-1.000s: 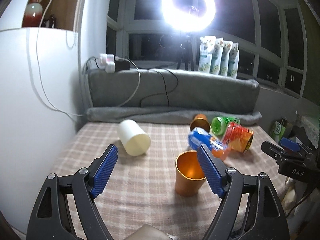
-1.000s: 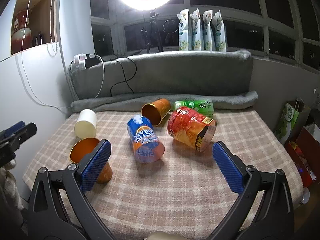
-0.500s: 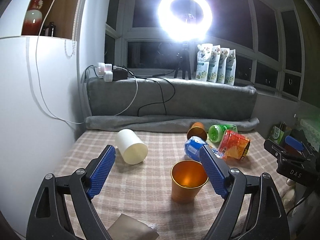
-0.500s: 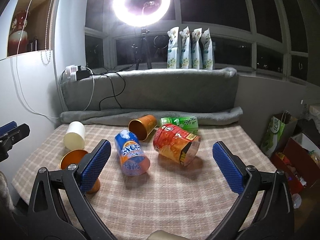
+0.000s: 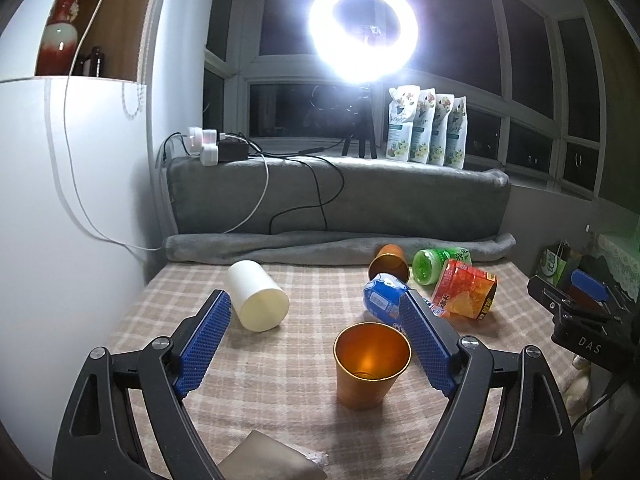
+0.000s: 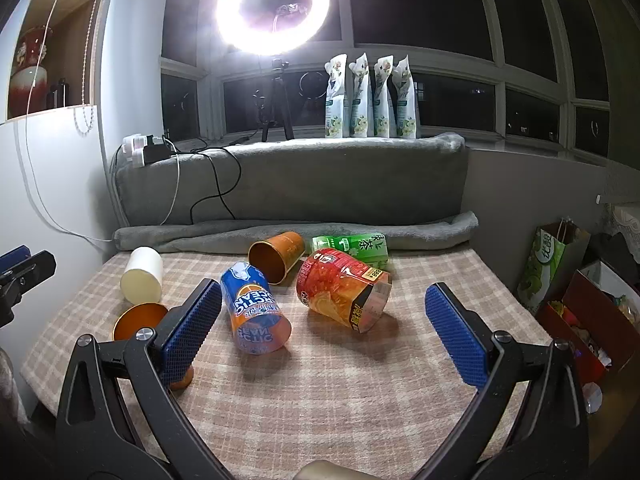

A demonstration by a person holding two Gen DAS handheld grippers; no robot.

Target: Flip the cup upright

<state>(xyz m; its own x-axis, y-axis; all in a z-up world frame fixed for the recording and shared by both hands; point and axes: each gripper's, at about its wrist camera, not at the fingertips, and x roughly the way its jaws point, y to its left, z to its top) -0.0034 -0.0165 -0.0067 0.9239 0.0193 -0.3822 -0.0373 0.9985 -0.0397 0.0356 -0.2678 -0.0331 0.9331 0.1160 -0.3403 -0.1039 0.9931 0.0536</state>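
One orange cup [image 5: 370, 364] stands upright on the checked tablecloth [image 5: 280, 392], mouth up and long axis vertical, near the front left part of the table; nothing shows inside it but its shiny wall. The left gripper [image 5: 316, 342] hangs over the cloth with jaws spread wide and empty, the cup just inside its right finger, apart from both pads. A second orange cup [image 6: 276, 256] lies on its side farther back, mouth toward the cameras and empty. Just beside it lie a blue can-shaped cup [image 6: 254, 310], a red snack tub [image 6: 340, 294] and a green bottle [image 6: 354, 246], all tipped over. A white cup [image 5: 256, 296] lies on its side at the left, well apart from the upright one. The right gripper [image 6: 324, 328] is also released and holds nothing, its left finger hiding part of the upright cup. A grey blanket [image 6: 296, 232] borders the far edge under a ring light [image 5: 364, 32].
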